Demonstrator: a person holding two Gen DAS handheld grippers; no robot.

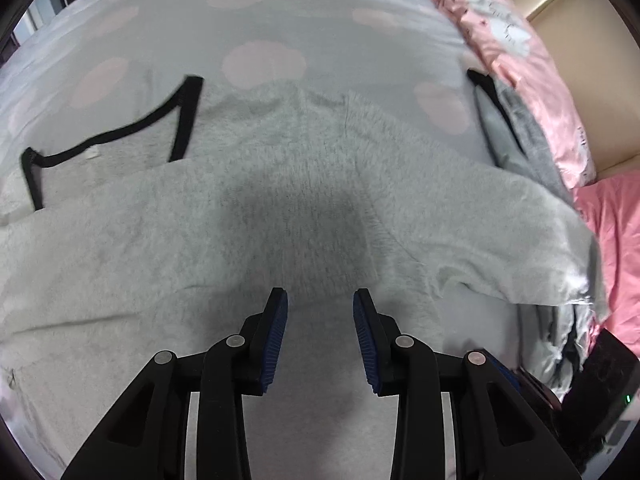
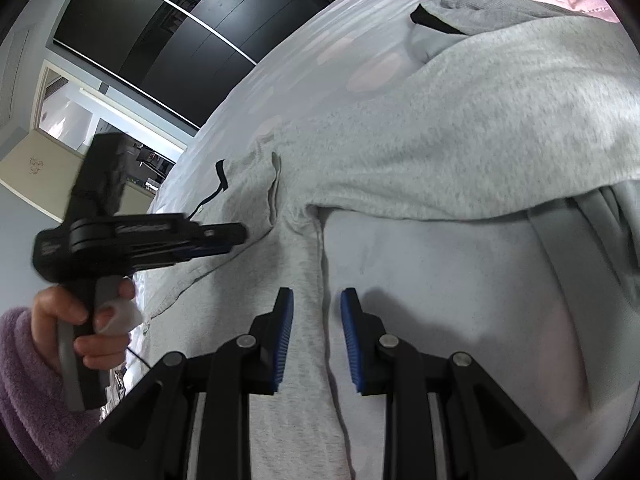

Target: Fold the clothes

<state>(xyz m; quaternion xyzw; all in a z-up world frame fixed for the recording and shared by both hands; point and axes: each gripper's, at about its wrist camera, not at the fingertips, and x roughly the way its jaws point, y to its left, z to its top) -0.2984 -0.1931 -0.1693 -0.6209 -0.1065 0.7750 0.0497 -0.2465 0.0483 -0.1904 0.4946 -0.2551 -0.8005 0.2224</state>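
A light grey top with black trim [image 1: 280, 184] lies on the bed, one part folded across its body. Its black-edged neckline [image 1: 108, 136] shows at the left. My left gripper [image 1: 320, 300] is open and empty, just above the grey fabric. In the right wrist view the same top [image 2: 460, 128] spreads across the bed with a fold edge running down the middle. My right gripper [image 2: 316, 300] is open and empty, its fingers either side of that fabric edge [image 2: 322, 264]. The left gripper [image 2: 224, 236], held in a hand, hovers at the left over the top.
The bed sheet [image 1: 260, 20] is grey with pink spots. A pink quilt [image 1: 520, 52] lies along the right side, with another grey garment [image 1: 516, 132] beside it. A dark wardrobe [image 2: 168, 20] stands beyond the bed's far edge.
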